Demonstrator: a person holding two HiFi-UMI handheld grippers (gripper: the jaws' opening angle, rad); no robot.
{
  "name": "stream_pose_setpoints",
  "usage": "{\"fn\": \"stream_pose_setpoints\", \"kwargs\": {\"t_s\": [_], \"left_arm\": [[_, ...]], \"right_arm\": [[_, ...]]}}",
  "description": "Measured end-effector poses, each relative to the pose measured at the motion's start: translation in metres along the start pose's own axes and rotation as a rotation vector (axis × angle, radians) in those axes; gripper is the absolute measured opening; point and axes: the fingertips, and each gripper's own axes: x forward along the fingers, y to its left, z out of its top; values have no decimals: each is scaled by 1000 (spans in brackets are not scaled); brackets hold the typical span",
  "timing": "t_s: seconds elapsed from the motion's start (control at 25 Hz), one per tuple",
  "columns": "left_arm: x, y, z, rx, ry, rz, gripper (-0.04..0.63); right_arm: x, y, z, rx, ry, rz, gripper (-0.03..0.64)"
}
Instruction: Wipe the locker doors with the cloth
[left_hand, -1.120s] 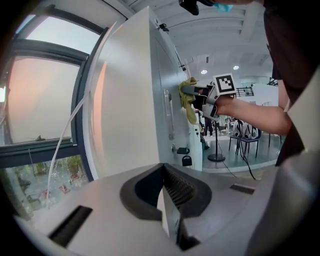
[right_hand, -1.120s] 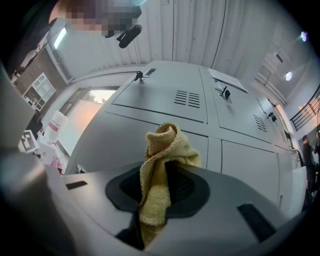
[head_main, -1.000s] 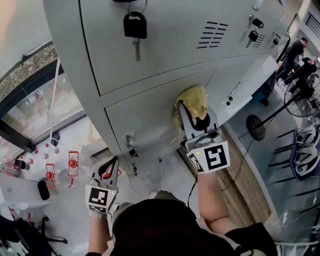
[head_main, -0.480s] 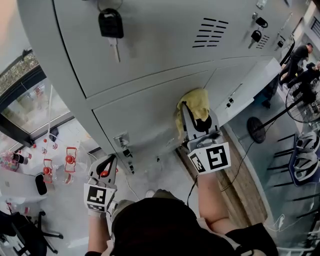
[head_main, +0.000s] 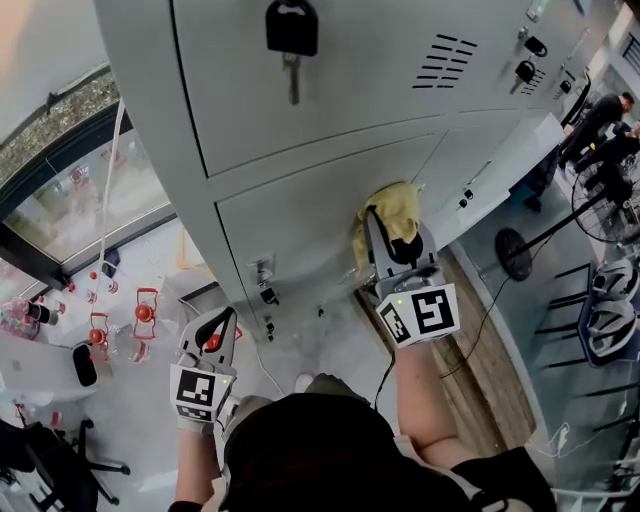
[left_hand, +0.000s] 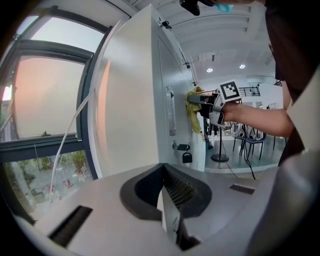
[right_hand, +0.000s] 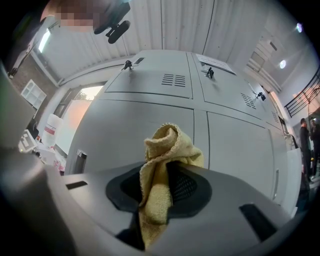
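Note:
Grey lockers (head_main: 330, 90) fill the top of the head view. A black padlock with a key (head_main: 291, 30) hangs on the upper door. My right gripper (head_main: 385, 220) is shut on a yellow cloth (head_main: 398, 205) and holds it against the lower locker door (head_main: 300, 220), close to that door's right edge. In the right gripper view the cloth (right_hand: 165, 165) bunches up between the jaws of the right gripper (right_hand: 160, 195) in front of the door (right_hand: 130, 125). My left gripper (head_main: 210, 345) hangs low beside the locker's left corner, shut and empty (left_hand: 167, 200).
An open locker door (head_main: 500, 165) juts out at the right. Beyond it stand a floor fan (head_main: 515, 255), chairs (head_main: 610, 310) and people (head_main: 600, 125). Red-capped bottles (head_main: 145, 320) sit on the floor at the left below a window (head_main: 70, 200).
The head view has swung, so the lockers and padlock have shifted in the picture. The right gripper still holds the cloth on the lower door. The left gripper has hardly moved.

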Motion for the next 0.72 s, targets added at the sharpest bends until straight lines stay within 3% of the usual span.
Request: {"fn": "stream_pose_setpoints", "kwargs": {"t_s": [0.72], "left_arm": [[-45, 29, -20, 14, 24, -88, 8]], "right_arm": [[3, 93, 3, 7, 45, 1, 91]]}}
